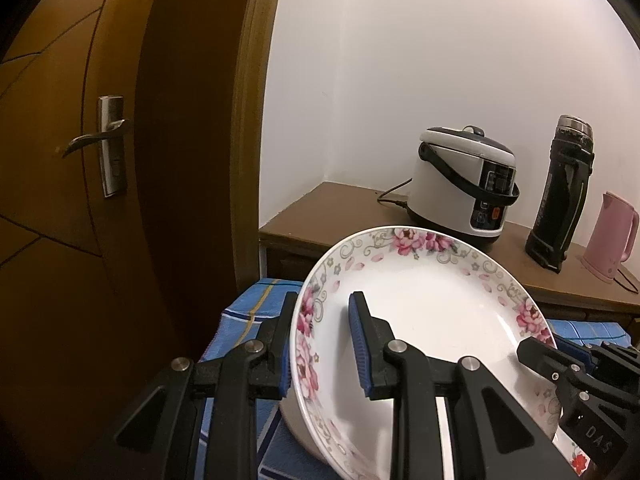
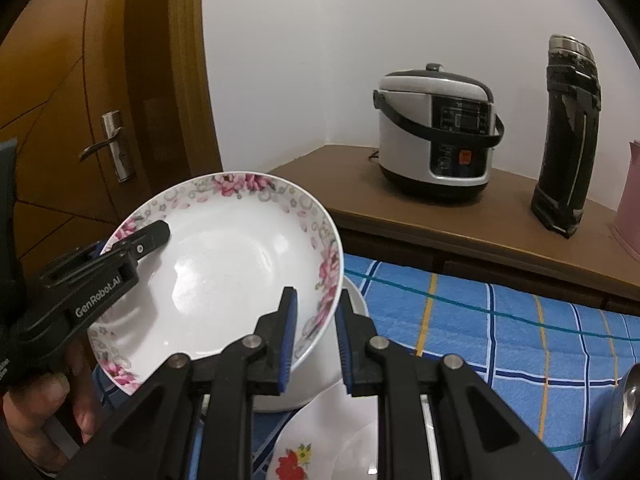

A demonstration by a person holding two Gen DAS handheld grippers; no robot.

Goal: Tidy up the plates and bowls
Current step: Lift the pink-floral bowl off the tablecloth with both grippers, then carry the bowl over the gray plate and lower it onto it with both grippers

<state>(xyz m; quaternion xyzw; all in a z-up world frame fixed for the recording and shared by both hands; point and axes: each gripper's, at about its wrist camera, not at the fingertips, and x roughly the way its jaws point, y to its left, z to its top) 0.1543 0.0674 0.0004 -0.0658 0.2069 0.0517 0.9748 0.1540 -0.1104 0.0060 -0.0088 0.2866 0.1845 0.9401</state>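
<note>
A white deep plate (image 1: 432,312) (image 2: 224,272) with a pink flower rim is held tilted above the blue checked cloth. My left gripper (image 1: 323,308) (image 2: 154,236) is shut on its left rim, one finger inside the dish and one behind it. My right gripper (image 2: 316,300) (image 1: 540,354) is shut on the opposite rim. A plain white bowl (image 2: 304,384) (image 1: 298,428) stands under the plate. Nearer the camera lies a white plate with a red flower (image 2: 296,460) (image 1: 580,460), partly hidden by the fingers. A person's hand (image 2: 60,400) holds the left gripper.
Behind the blue checked cloth (image 2: 500,328) (image 1: 248,308), a brown cabinet top (image 1: 328,208) (image 2: 400,216) carries a rice cooker (image 1: 464,192) (image 2: 436,136), a black flask (image 1: 560,196) (image 2: 568,140) and a pink kettle (image 1: 612,236). At the left stands a wooden door (image 1: 108,144) (image 2: 112,148).
</note>
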